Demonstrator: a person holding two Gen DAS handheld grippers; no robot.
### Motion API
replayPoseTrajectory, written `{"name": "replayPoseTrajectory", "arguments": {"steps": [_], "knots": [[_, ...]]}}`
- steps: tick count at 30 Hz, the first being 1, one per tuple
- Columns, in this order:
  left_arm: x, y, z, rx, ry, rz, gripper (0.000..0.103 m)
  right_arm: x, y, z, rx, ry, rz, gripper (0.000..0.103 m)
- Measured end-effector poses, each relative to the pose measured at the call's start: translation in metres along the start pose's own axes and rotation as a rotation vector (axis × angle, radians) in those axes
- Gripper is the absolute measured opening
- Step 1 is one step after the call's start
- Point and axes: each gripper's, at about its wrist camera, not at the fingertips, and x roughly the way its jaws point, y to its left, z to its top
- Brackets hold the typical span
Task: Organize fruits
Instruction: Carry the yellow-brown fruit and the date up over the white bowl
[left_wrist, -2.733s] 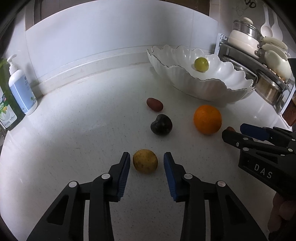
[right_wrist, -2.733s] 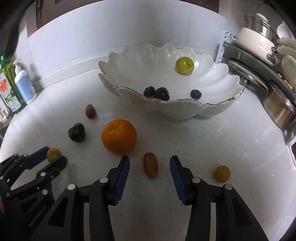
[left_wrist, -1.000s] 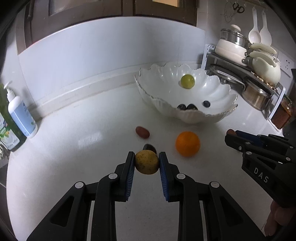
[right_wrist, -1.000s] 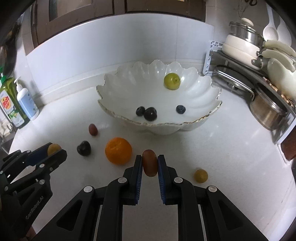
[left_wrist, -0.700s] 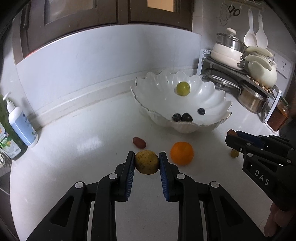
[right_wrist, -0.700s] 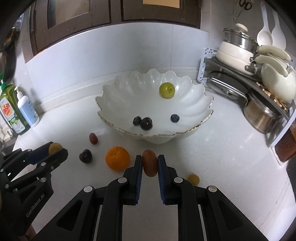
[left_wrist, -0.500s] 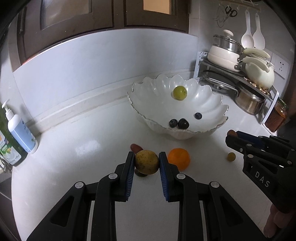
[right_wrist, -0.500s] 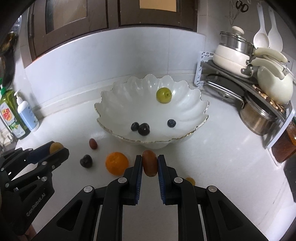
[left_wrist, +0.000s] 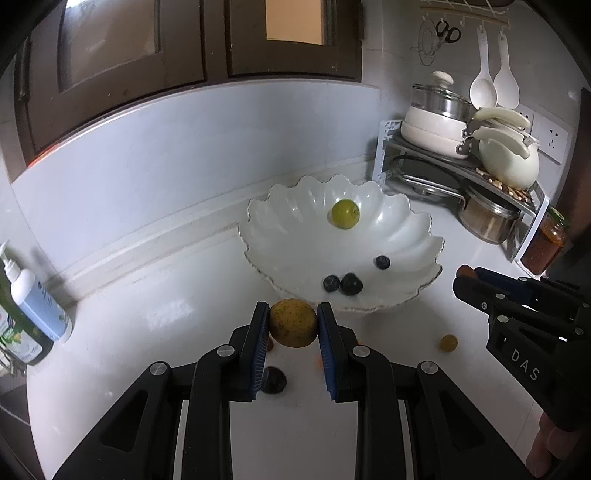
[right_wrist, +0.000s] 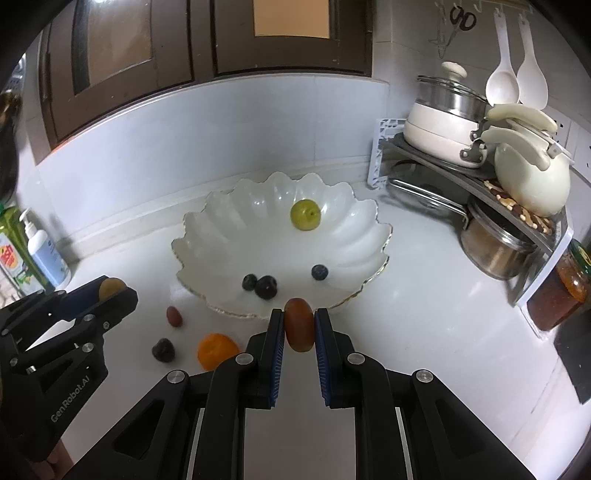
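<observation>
My left gripper (left_wrist: 292, 322) is shut on a round yellow-brown fruit (left_wrist: 293, 322), held in the air just short of the white scalloped bowl (left_wrist: 291, 206). My right gripper (right_wrist: 299, 325) is shut on an oblong reddish-brown fruit (right_wrist: 299, 325), also raised before the bowl (right_wrist: 236, 206). The bowl holds a green fruit (right_wrist: 305, 215) and three dark berries (right_wrist: 266, 286). On the counter lie an orange (right_wrist: 217, 350), a dark plum (right_wrist: 163, 349), a small red fruit (right_wrist: 173, 316) and a small yellow fruit (left_wrist: 448, 343). Each gripper shows at the side of the other's view.
A metal rack (right_wrist: 491, 173) with pots, a kettle and ladles fills the right corner, with a jar (right_wrist: 561, 291) at its foot. Soap bottles (right_wrist: 40, 251) stand at the left by the white wall. Dark cabinets hang above.
Both grippers have risen with their fruits and drawn closer to the bowl. The fruits on the counter now sit lower in both views.
</observation>
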Motion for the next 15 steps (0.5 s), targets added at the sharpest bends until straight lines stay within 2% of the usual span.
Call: {"name": "replayPoseTrajectory", "arguments": {"steps": [15], "knots": [[0.018,-0.006,0.036,0.017,-0.016,-0.009,0.027,0.006,-0.013,0.027,0.016,-0.055,-0.030,0.018]]}}
